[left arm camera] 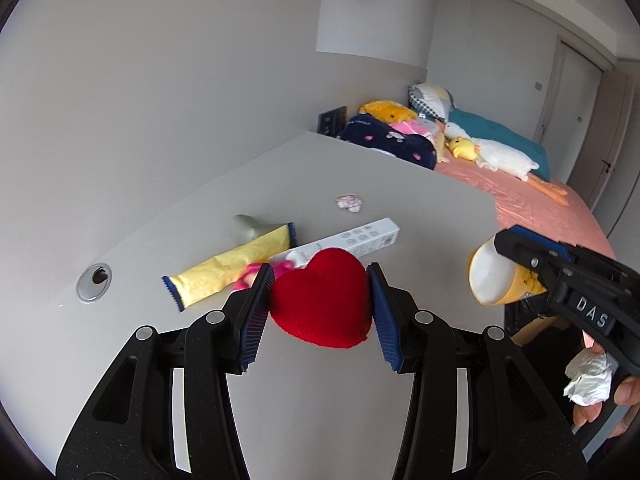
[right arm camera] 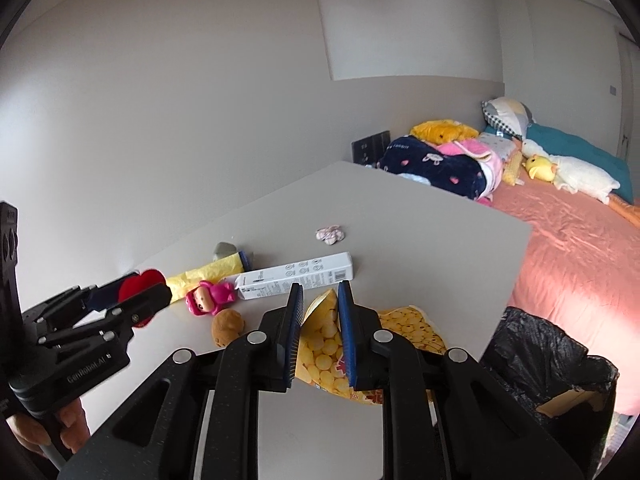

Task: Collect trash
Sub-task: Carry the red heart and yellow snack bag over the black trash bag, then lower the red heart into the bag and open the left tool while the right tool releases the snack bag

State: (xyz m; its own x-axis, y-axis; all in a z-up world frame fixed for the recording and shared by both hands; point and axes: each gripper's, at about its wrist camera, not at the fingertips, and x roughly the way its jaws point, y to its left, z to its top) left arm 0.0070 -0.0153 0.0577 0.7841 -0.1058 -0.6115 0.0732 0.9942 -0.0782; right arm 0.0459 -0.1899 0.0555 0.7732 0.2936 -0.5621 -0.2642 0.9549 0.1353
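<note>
My left gripper [left arm camera: 319, 276] is shut on a red heart-shaped plush [left arm camera: 320, 304], its blue pads pressing on both sides, held above the grey table [left arm camera: 360, 380]. From the right wrist view the same gripper [right arm camera: 148, 284] shows at the left with the heart [right arm camera: 134, 286]. My right gripper [right arm camera: 320, 292] is shut on a yellow snack bag [right arm camera: 324, 356] printed with round puffs. The bag hangs over the table's near right part. In the left wrist view the right gripper [left arm camera: 508, 240] holds the bag [left arm camera: 490, 276] near the table's right edge.
On the table lie a white carton [right arm camera: 296, 276], a pink doll [right arm camera: 210, 298], a small brown plush [right arm camera: 227, 326], a yellow wrapper [right arm camera: 208, 274] and a small crumpled wrapper [right arm camera: 330, 235]. A bin with a black bag [right arm camera: 532, 344] stands right of the table. A bed [right arm camera: 580, 248] lies beyond.
</note>
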